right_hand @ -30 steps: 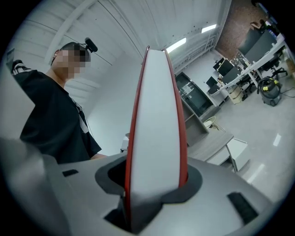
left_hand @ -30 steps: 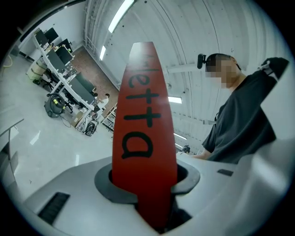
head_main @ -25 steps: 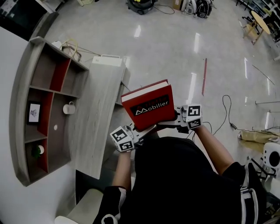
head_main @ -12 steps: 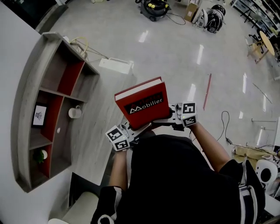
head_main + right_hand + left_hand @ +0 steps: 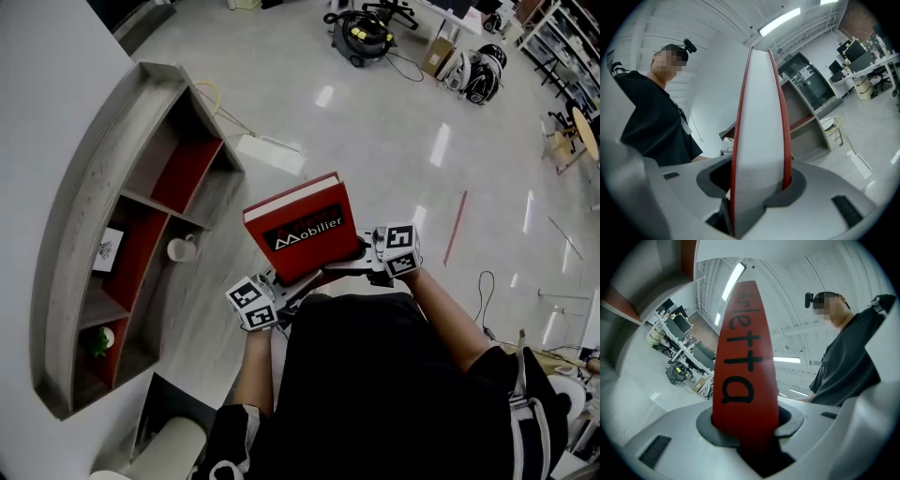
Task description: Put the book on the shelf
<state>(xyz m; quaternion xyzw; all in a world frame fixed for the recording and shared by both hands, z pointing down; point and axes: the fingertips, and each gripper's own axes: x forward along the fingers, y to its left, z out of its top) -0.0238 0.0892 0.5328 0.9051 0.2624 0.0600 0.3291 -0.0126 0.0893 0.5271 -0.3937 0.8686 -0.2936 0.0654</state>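
Note:
A red hardcover book [image 5: 302,228] with a black title band is held up in front of the person's chest, cover facing up. My left gripper [image 5: 289,287] is shut on its near left edge, and my right gripper [image 5: 362,259] is shut on its right edge. In the left gripper view the red spine [image 5: 743,371] with black letters stands between the jaws of the left gripper [image 5: 746,427]. In the right gripper view the white page edge [image 5: 759,140] fills the jaws of the right gripper [image 5: 754,187]. The curved grey shelf [image 5: 202,103] with red back panels stands left of the book, apart from it.
The shelf compartments hold a white mug [image 5: 180,248], a small picture card [image 5: 106,250] and a green and white item [image 5: 101,340]. A white flat box [image 5: 270,155] lies on the floor by the shelf. A vacuum cleaner [image 5: 361,33] stands far back. A red strip [image 5: 455,228] lies on the floor at right.
Both grippers have carried the book along with the person, and the shelf now looks larger and nearer the book. The wooden table top has left the view. Both grips stayed the same.

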